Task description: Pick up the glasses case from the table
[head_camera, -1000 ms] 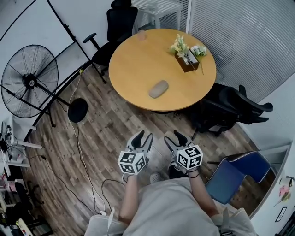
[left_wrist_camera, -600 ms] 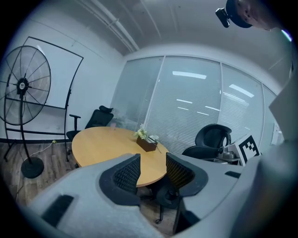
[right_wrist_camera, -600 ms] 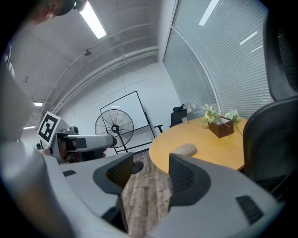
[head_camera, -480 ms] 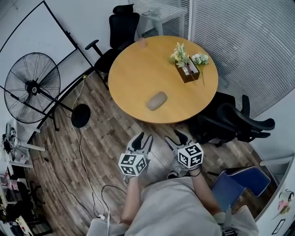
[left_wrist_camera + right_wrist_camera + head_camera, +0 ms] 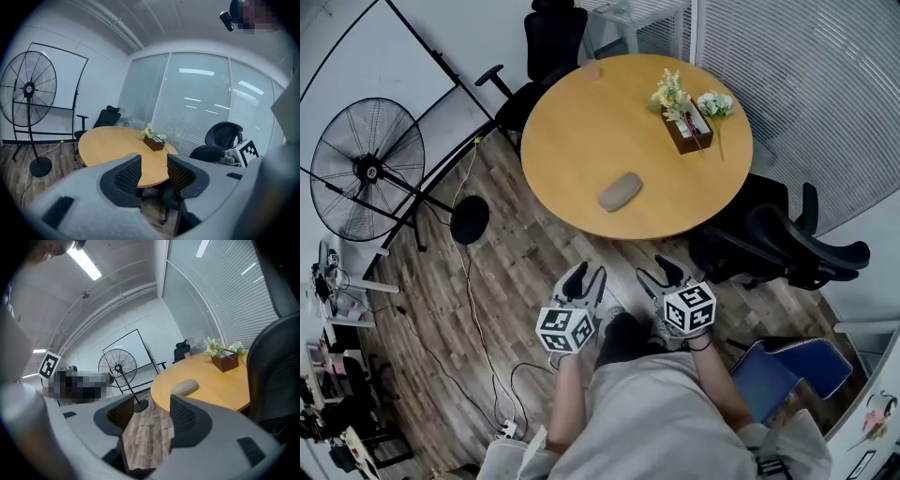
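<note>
The grey-brown oval glasses case (image 5: 620, 191) lies on the round wooden table (image 5: 581, 122), near the table's front edge. Both grippers hang over the wood floor in front of the table, well short of the case. My left gripper (image 5: 584, 277) is open with nothing between its jaws; in the left gripper view (image 5: 153, 171) it faces the table (image 5: 108, 140), and the case does not show there. My right gripper (image 5: 661, 275) is open and empty too. In the right gripper view (image 5: 147, 416) the case (image 5: 184, 386) shows just above the right-hand jaw.
A box of flowers (image 5: 686, 127) and a small pink cup (image 5: 592, 69) stand on the table's far side. Black office chairs (image 5: 553, 37) (image 5: 787, 244) flank the table, and a blue chair (image 5: 787, 366) is at my right. A floor fan (image 5: 366, 169) and cables (image 5: 469, 281) are at the left.
The person and both grippers have moved a little closer to the table. A dark leg now shows between the two grippers. The jaws have not changed and the case lies where it was.
</note>
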`<state>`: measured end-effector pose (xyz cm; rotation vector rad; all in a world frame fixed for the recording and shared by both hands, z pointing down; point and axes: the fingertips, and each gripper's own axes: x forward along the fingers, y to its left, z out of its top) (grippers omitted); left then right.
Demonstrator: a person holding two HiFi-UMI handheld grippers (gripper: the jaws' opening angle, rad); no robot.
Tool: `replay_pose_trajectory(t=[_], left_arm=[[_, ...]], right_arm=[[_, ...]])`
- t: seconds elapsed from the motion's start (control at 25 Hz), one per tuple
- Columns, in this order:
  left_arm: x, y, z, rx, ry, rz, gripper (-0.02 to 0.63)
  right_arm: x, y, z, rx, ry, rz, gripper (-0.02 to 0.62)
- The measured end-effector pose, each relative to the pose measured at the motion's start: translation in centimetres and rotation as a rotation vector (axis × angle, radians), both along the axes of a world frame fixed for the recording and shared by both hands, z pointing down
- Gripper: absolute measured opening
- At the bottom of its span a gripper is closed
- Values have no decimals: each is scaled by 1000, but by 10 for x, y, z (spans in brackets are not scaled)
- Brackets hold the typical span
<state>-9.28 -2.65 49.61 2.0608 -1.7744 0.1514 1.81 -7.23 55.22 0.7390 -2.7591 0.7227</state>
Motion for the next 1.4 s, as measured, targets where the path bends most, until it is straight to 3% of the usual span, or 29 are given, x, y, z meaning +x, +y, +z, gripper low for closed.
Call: replay_pose_trajectory(t=[0.28,0.68,1.4], left_arm=[[2,-9,2,-17,-4,32,162],[6,-68,16,-32,31,115,163],[-34,-225,24,-63,67,286,162]], right_arm=[[2,0,0,-8,4,12,236],[11,-43,12,-32,38,100,236],[-64,-154,21,-89,66,176,232]])
